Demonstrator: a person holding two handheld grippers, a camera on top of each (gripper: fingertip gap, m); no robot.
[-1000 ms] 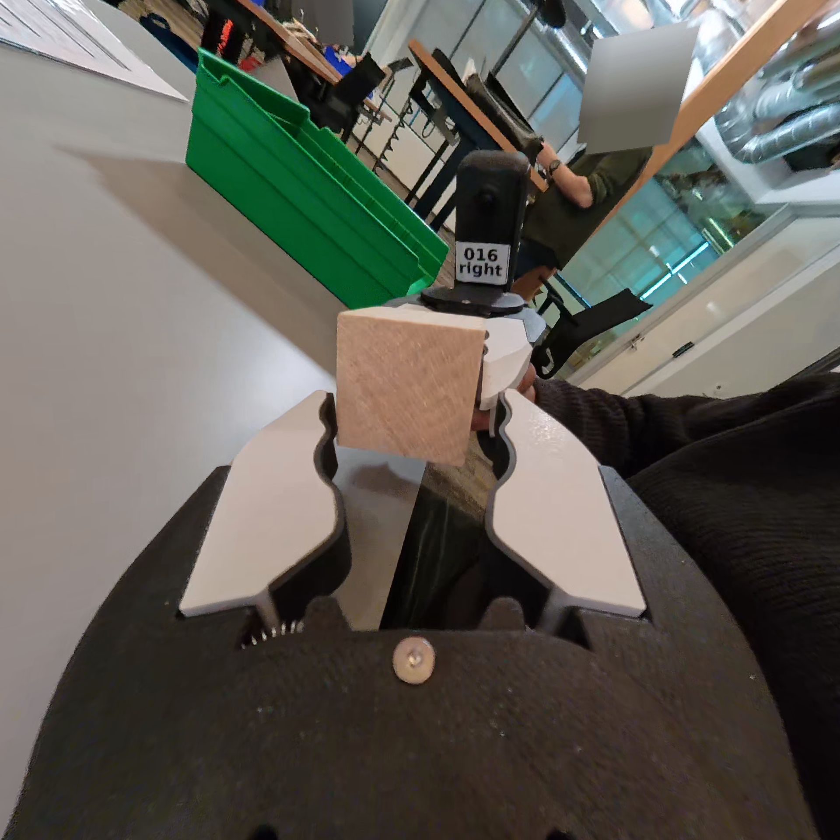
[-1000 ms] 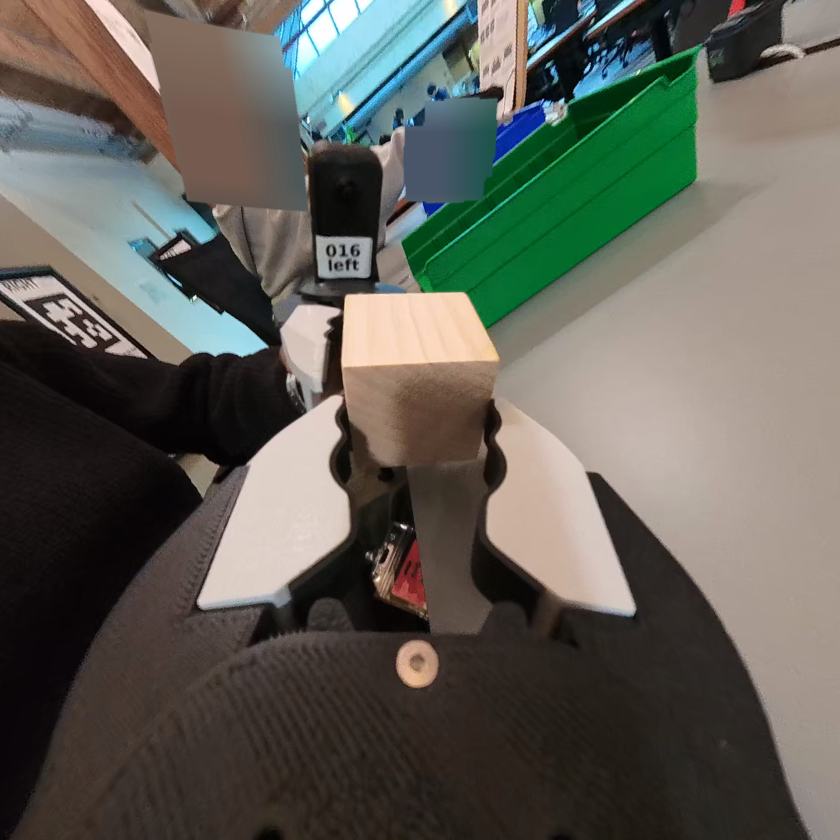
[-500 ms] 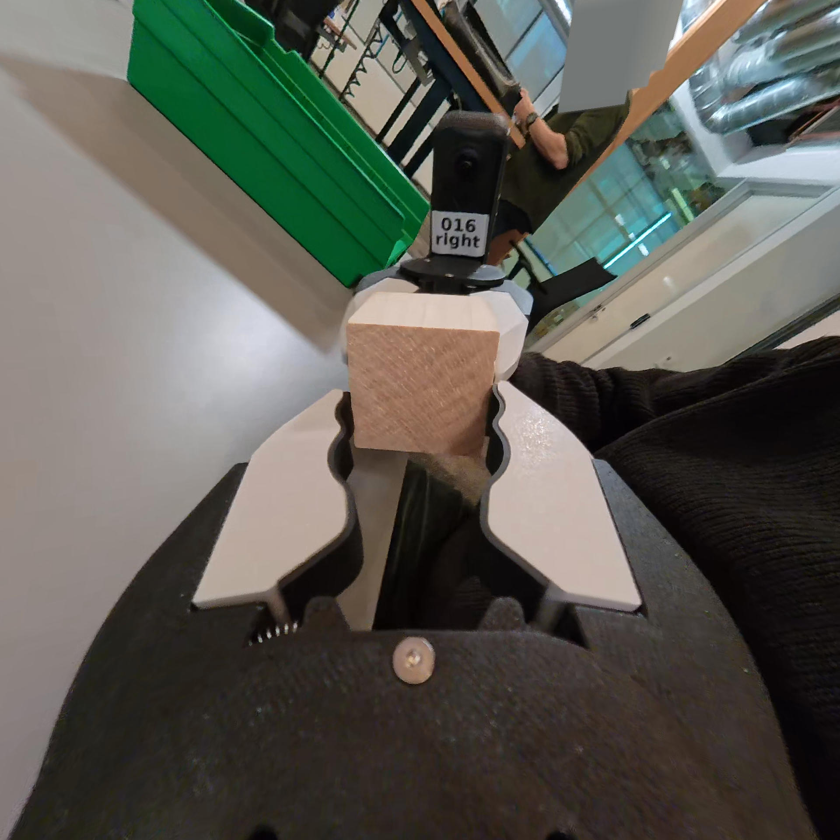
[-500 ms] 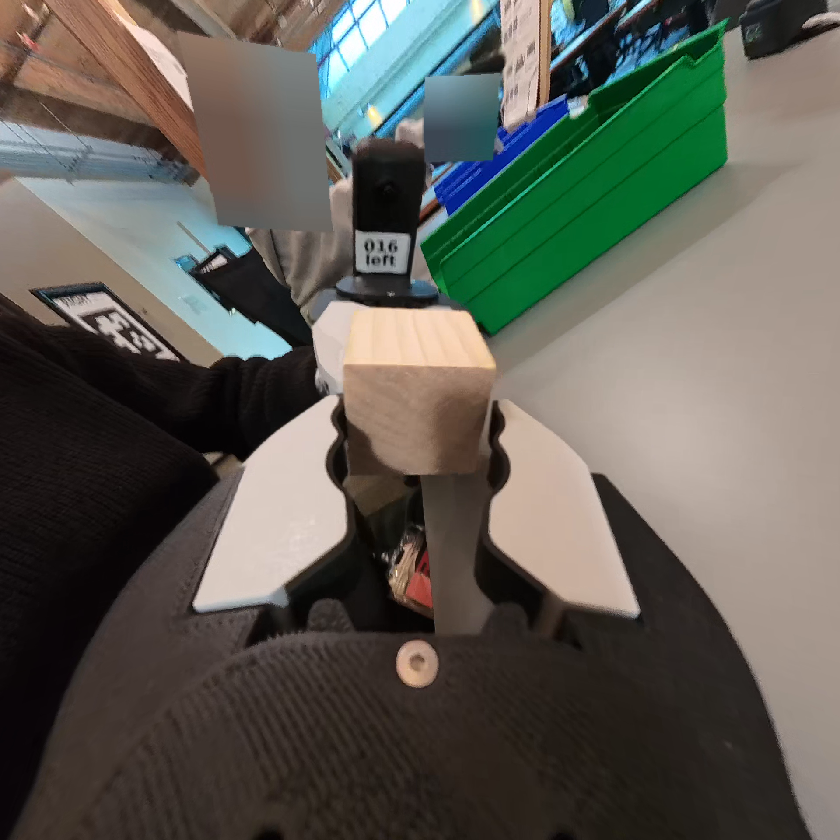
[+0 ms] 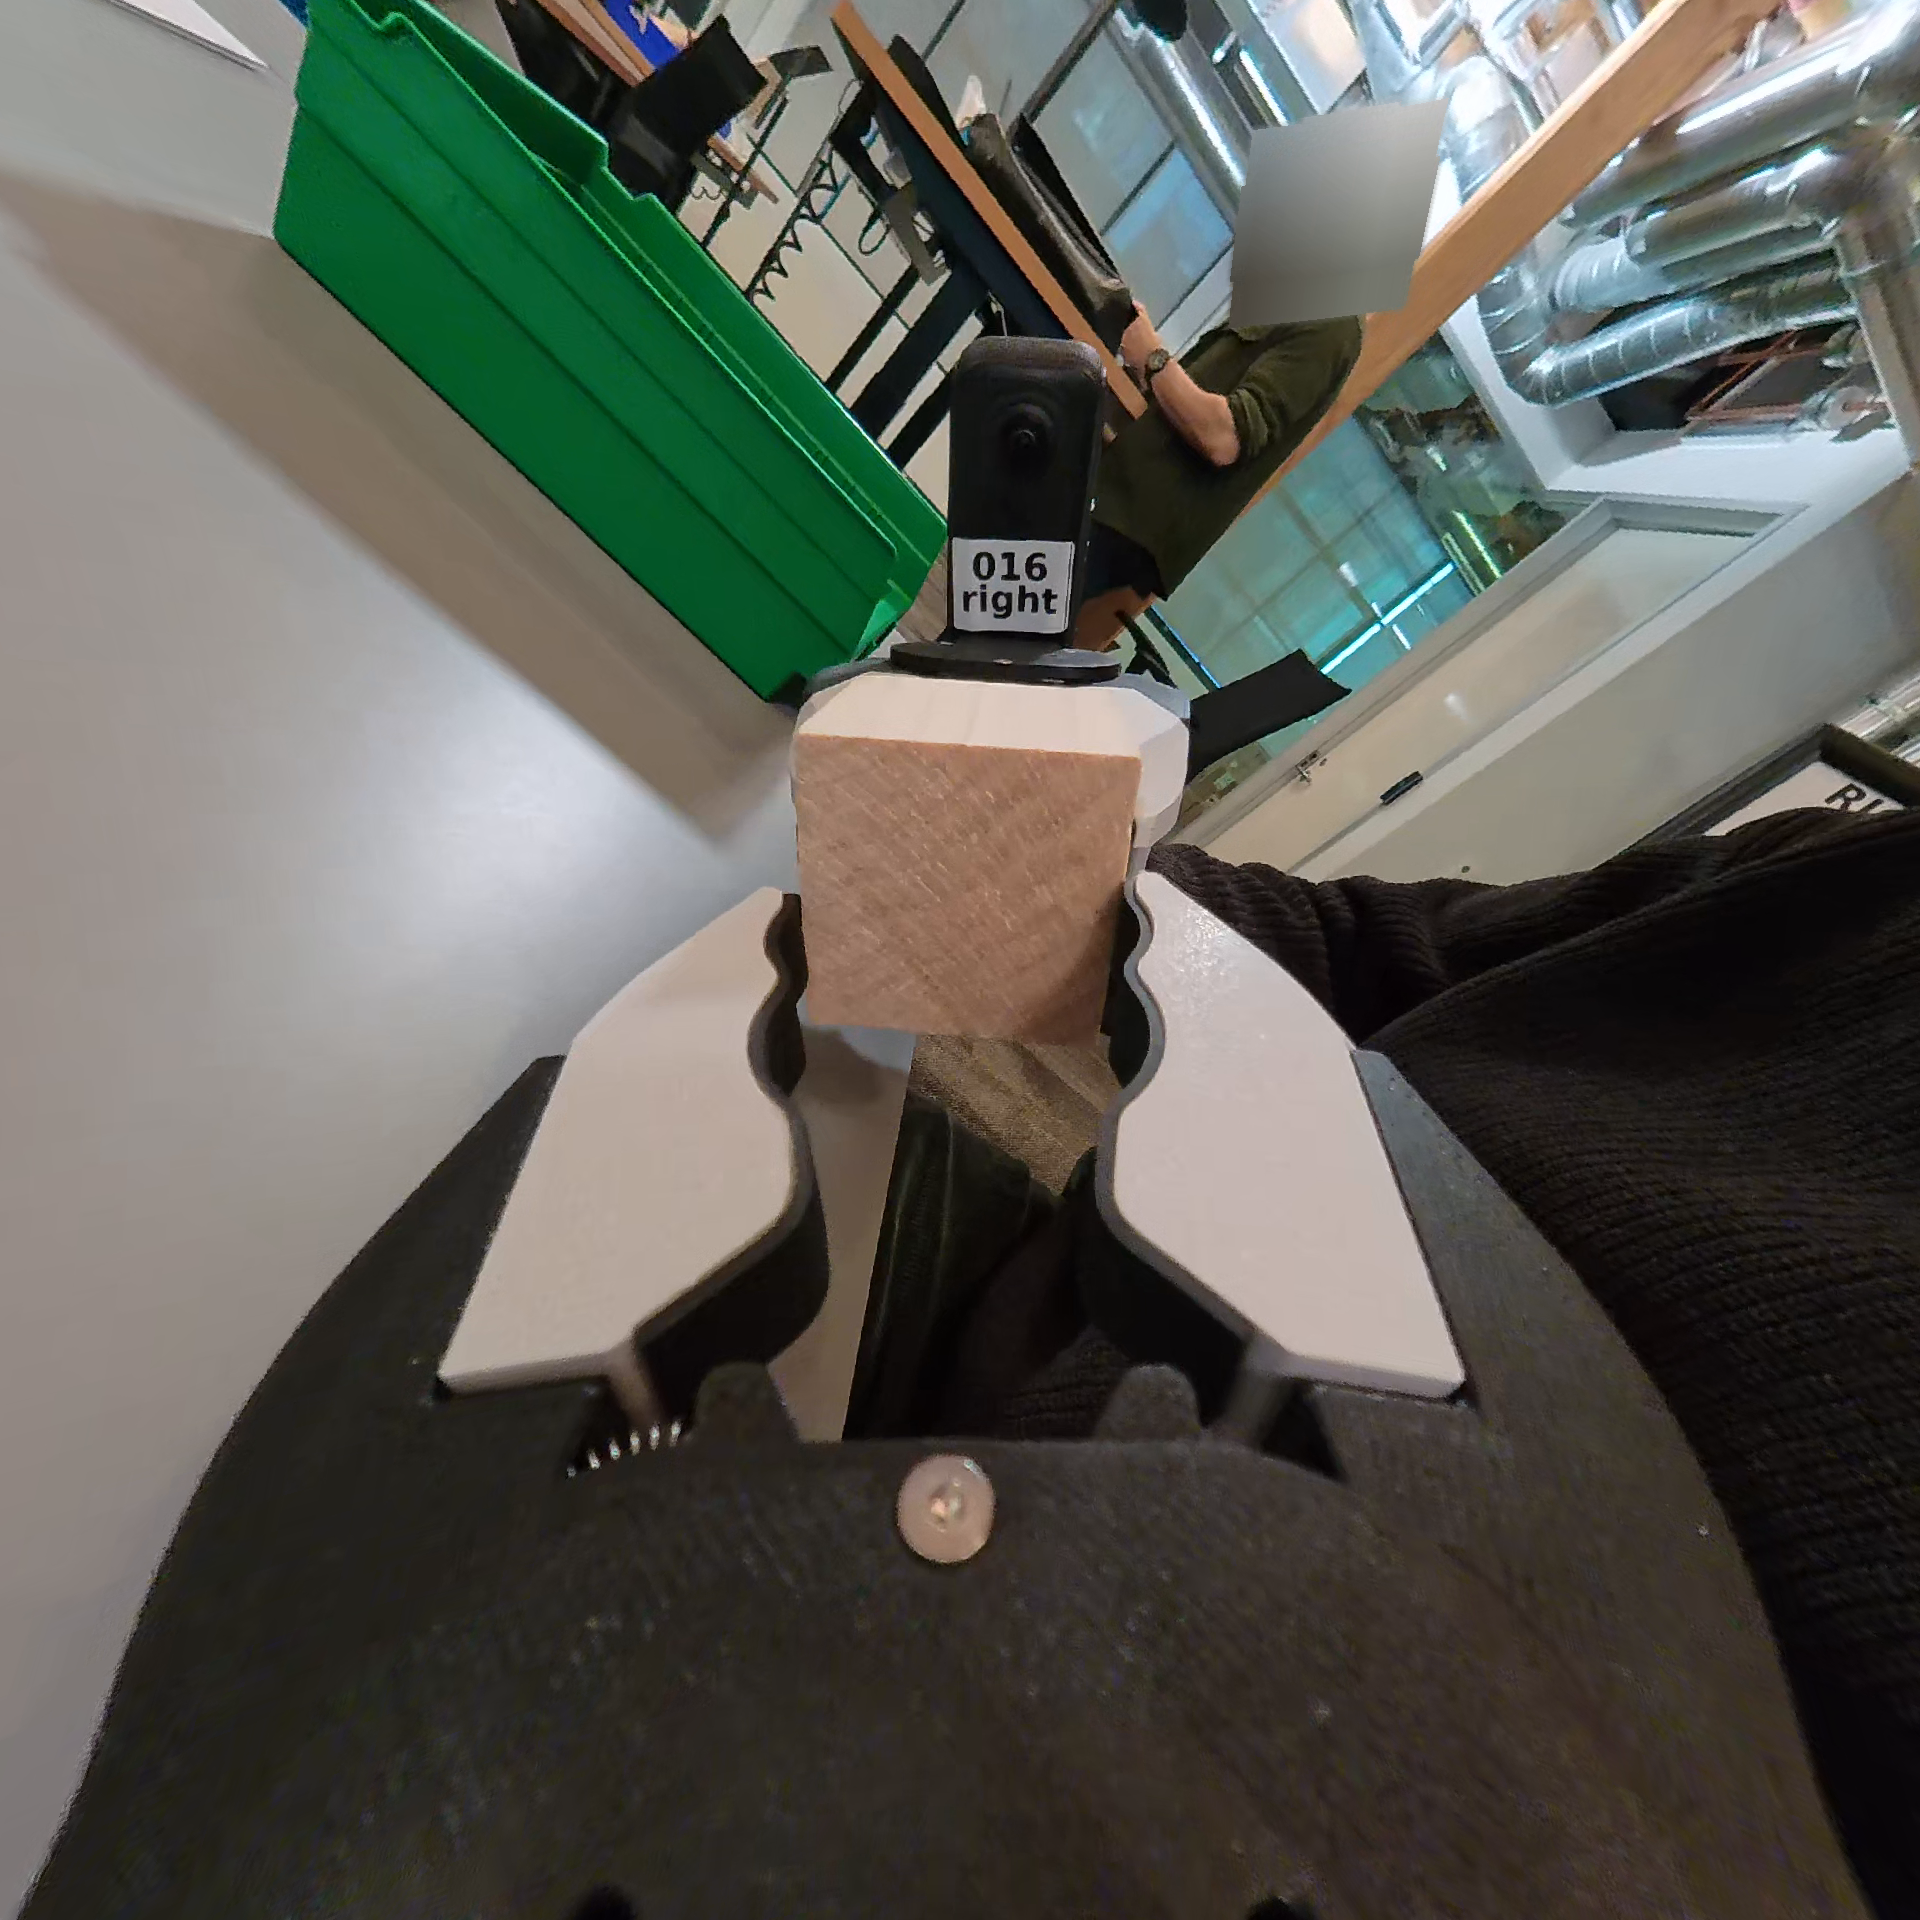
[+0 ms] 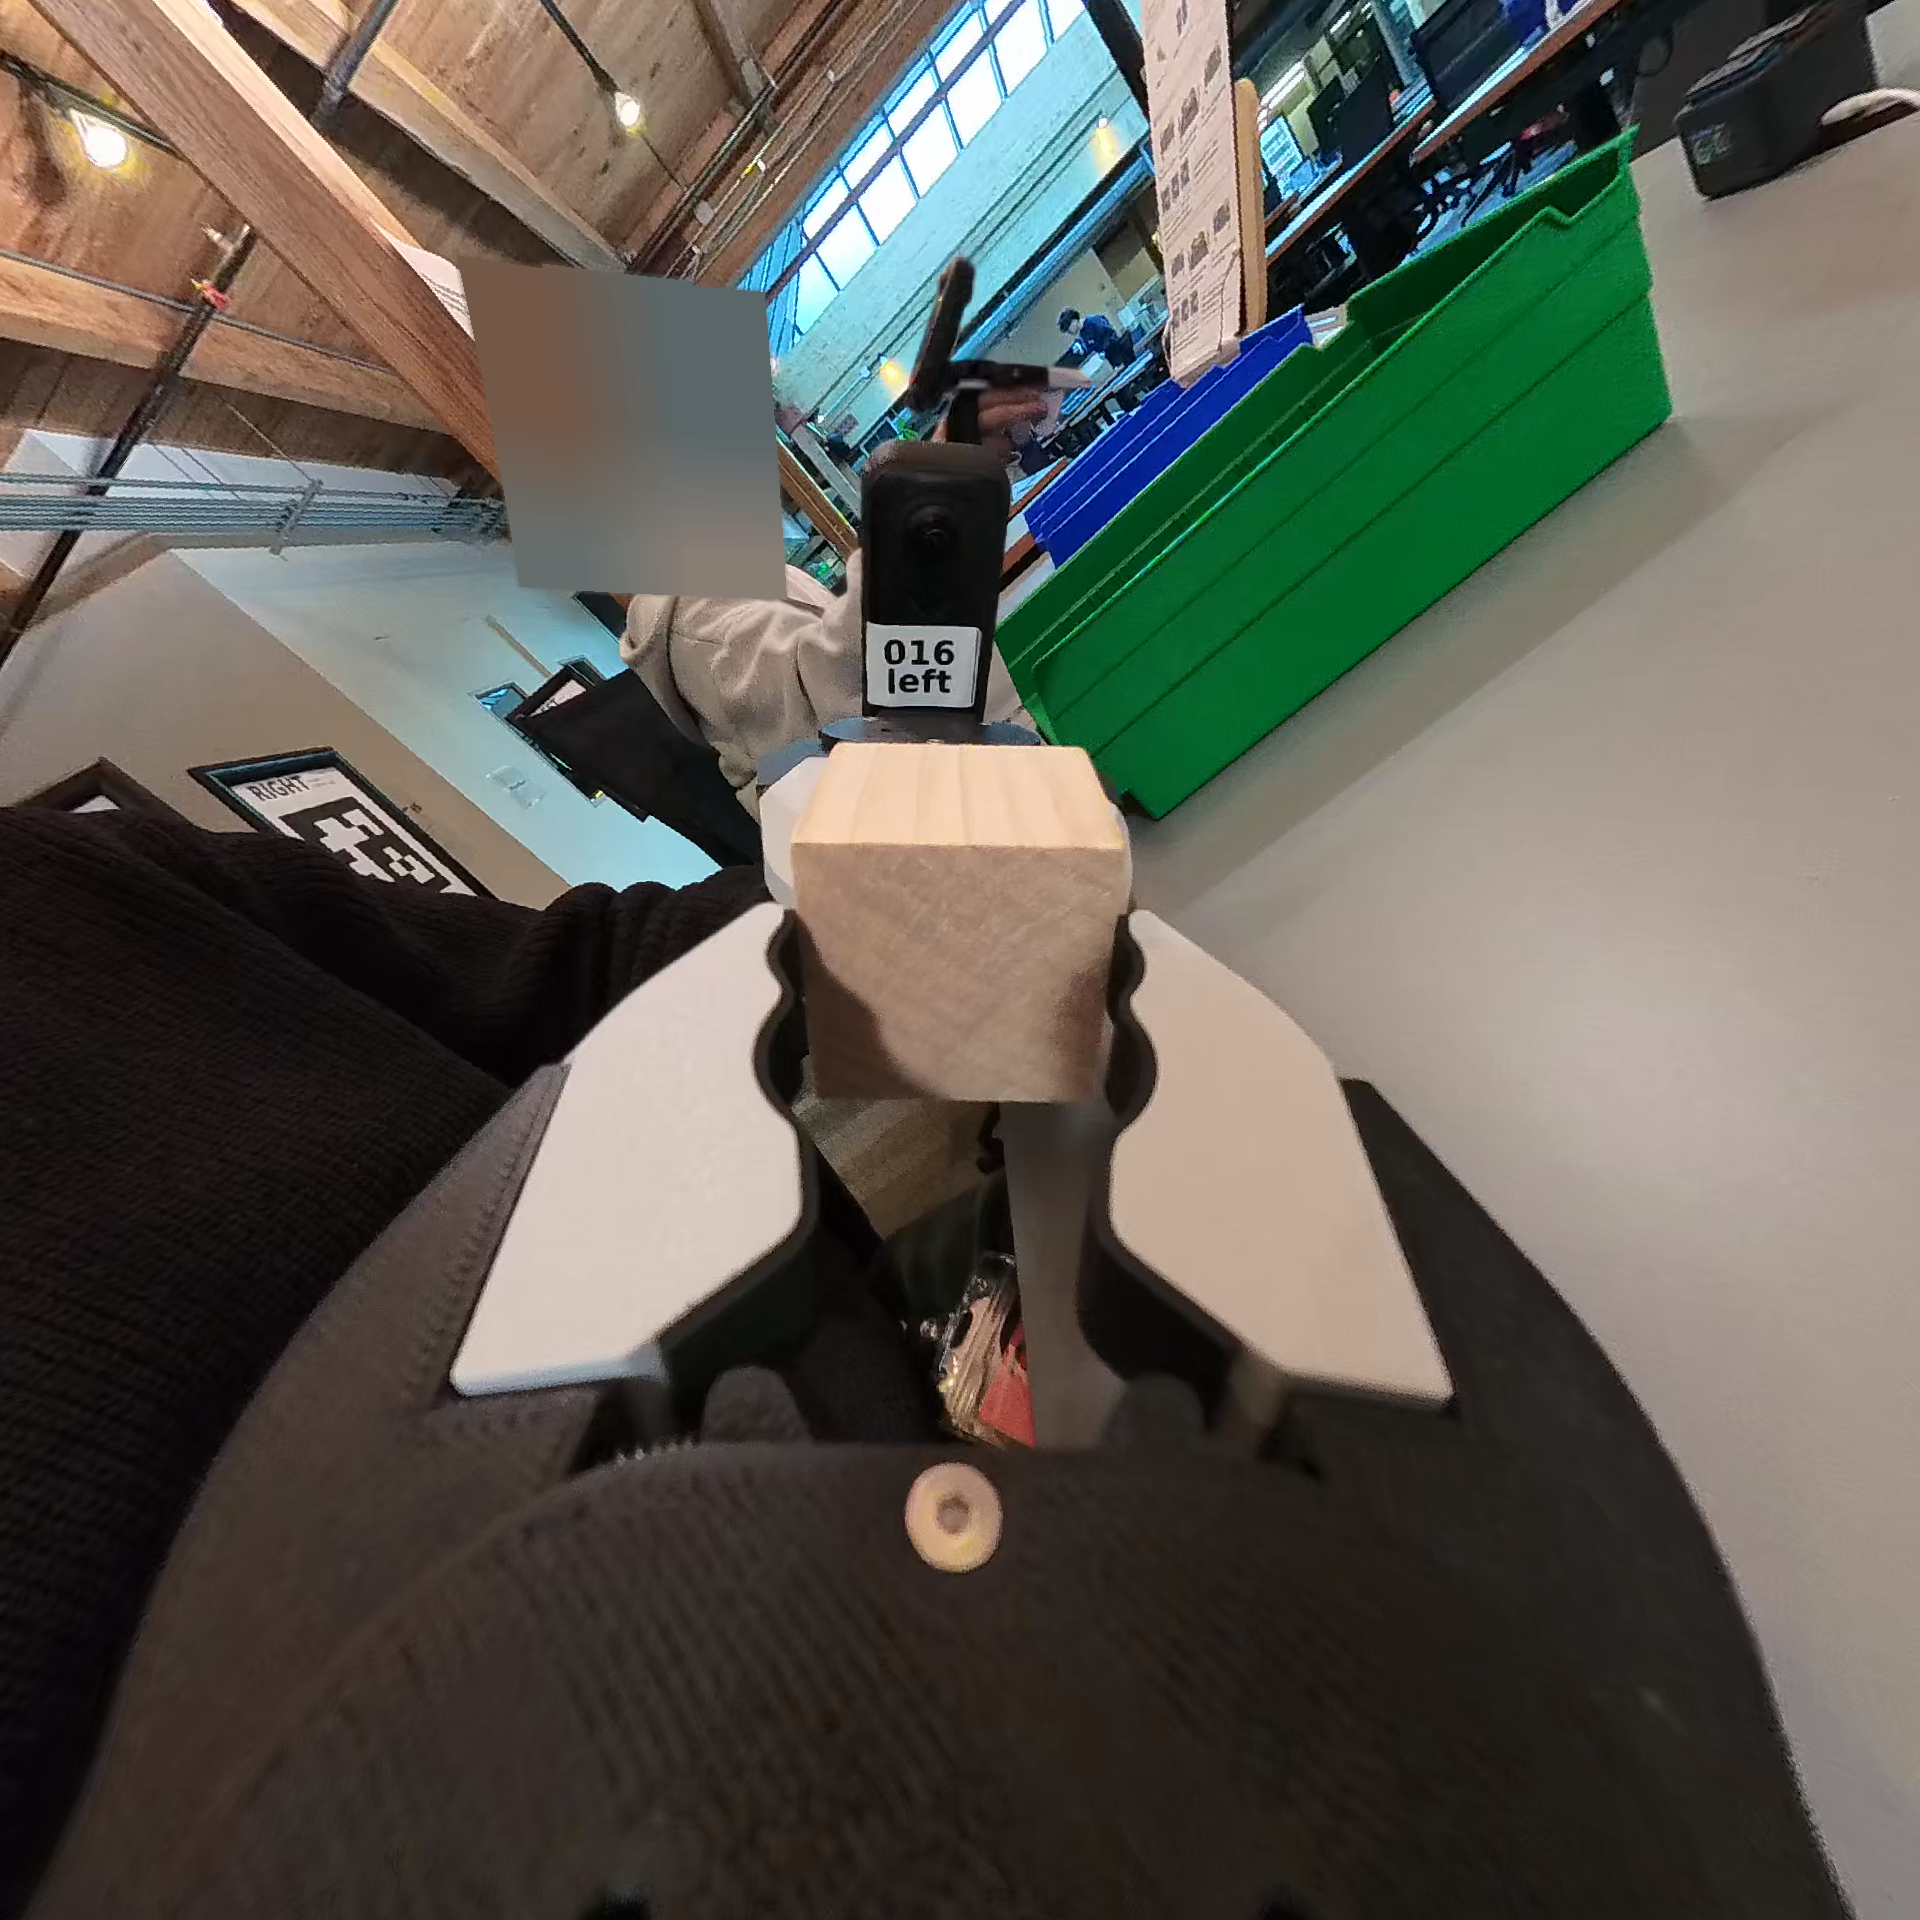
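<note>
A pale wooden block is held in the air between my two grippers, which face each other. My left gripper is shut on the block, its white fingertips pressed on both sides. The right gripper's black camera post rises just behind the block. In the right wrist view the same block sits between the tips of my right gripper, which is shut on it. The left gripper's camera post stands behind it. The block is level above the edge of the grey table.
A green bin stands on the table beyond the grippers, also in the right wrist view, with blue bins behind it. Black sleeves fill one side of each view. Two people are in the background.
My left gripper has closed onto the block, which was tilted and held only by the right gripper one second ago. The block now sits level between both grippers.
</note>
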